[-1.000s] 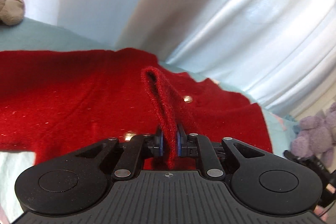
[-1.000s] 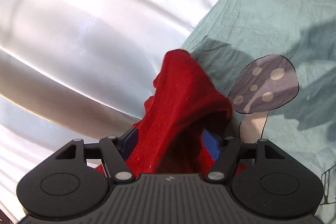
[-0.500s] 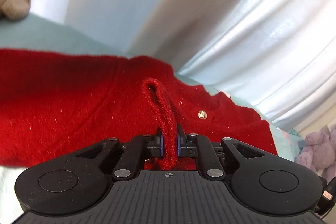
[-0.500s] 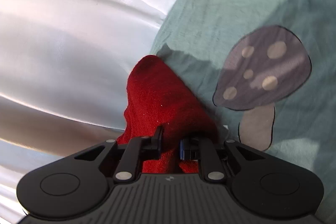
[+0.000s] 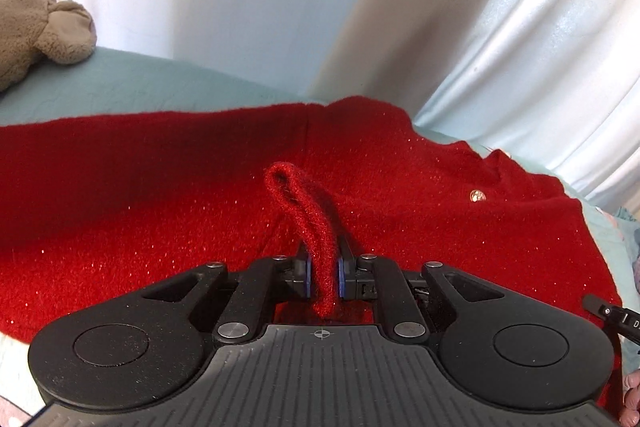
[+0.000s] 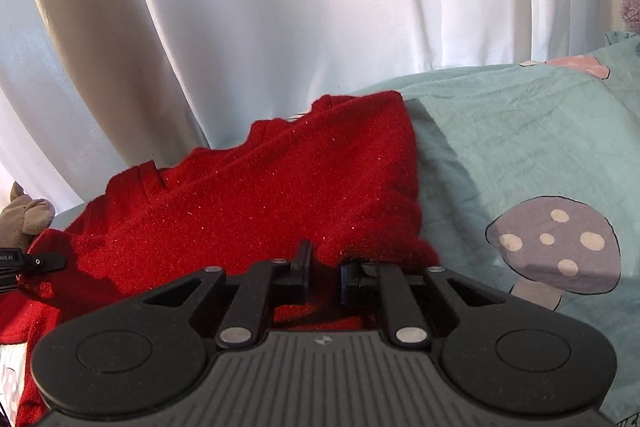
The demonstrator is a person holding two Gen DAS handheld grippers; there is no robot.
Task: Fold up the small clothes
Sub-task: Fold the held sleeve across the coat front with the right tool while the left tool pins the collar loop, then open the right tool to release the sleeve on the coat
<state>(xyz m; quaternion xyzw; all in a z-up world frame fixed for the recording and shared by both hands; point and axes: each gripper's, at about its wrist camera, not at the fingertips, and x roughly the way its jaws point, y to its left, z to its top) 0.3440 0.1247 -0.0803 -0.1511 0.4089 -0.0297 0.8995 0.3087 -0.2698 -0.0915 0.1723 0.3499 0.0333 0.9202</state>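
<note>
1. The left gripper (image 5: 324,277) is angled down over the bed, and its jaws are pinched nearly together on a looped fold of the red knit cardigan (image 5: 160,211).
2. The right gripper (image 6: 324,275) is likewise tilted downward; its jaws are drawn close with a narrow gap, and a bunched corner of the cardigan is seen at them, though a firm grip cannot be confirmed.
3. The cardigan is spread flat across the teal bedsheet (image 6: 520,147), in front of a white curtain (image 6: 280,7).
4. A fuzzy, faintly glittering knit is shown, with a small gold button (image 5: 476,195).
5. A grey mushroom print (image 6: 556,247) is seen on the sheet; a beige plush toy (image 5: 36,15) lies at the far edge.
</note>
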